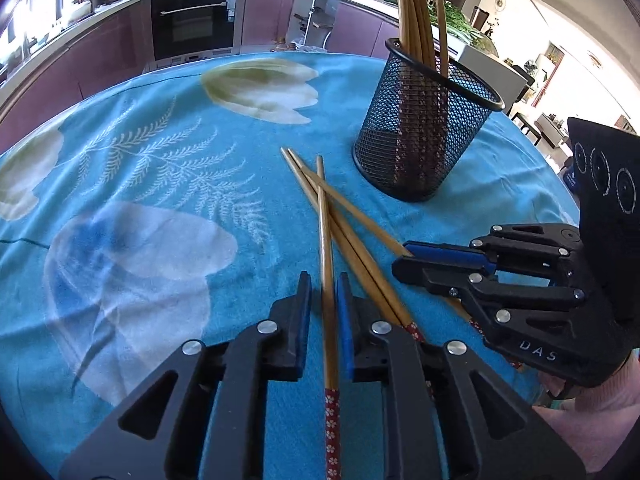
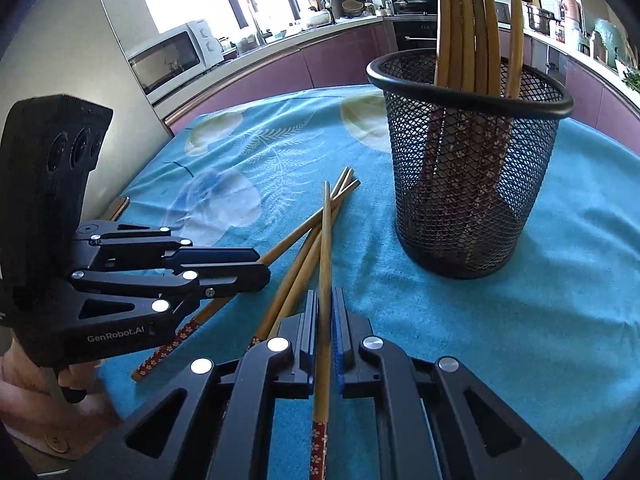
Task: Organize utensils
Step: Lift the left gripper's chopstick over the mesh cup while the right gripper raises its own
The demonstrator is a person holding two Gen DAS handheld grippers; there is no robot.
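A black mesh holder (image 1: 424,128) (image 2: 472,176) stands on the blue cloth with several bamboo chopsticks upright in it. Loose chopsticks (image 1: 352,236) (image 2: 296,276) with red flowered ends lie crossed on the cloth near it. My left gripper (image 1: 324,288) straddles one chopstick (image 1: 326,256), with a small gap on each side. It also shows in the right wrist view (image 2: 262,266). My right gripper (image 2: 325,312) is shut on another chopstick (image 2: 325,264), and appears in the left wrist view (image 1: 400,258) over the loose chopsticks.
The round table carries a blue flowered cloth (image 1: 160,184). Kitchen counters, an oven (image 1: 194,24) and a microwave (image 2: 170,58) stand beyond the table edge. A white unit with greens on top stands behind the holder.
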